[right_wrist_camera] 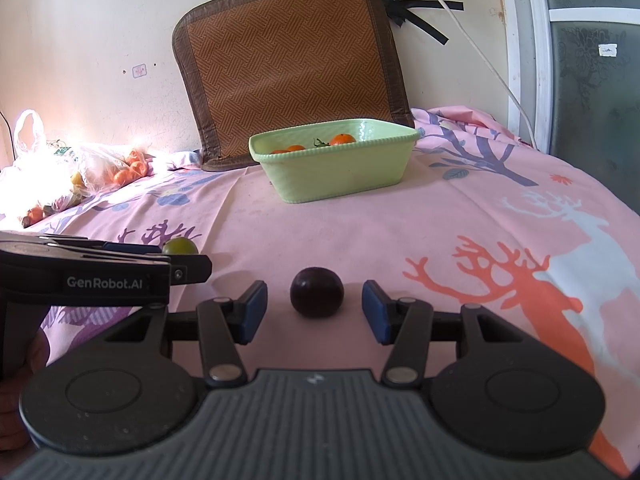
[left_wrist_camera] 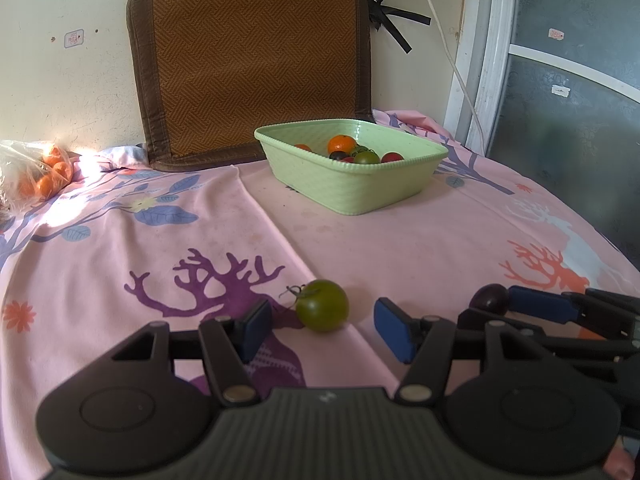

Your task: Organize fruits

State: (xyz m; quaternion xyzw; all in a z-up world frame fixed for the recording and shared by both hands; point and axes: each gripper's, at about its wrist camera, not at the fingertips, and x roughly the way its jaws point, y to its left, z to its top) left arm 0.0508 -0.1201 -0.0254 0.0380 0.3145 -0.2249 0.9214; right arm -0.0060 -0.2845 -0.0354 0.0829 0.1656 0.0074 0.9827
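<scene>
Pink deer-print tablecloth (left_wrist_camera: 360, 240), seemingly stained

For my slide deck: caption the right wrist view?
Open right gripper brackets a dark purple fruit on the pink cloth, green basket behind.

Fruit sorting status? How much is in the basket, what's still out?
Done: several fruits in the green basket. In hand: nothing gripped; left claw brackets the green tomato, right claw brackets the dark purple fruit, both open. Left: grasp and drop both.

A green tomato (left_wrist_camera: 322, 305) and dark plum (right_wrist_camera: 317, 292) lie before the green basket (left_wrist_camera: 360, 188).
</scene>
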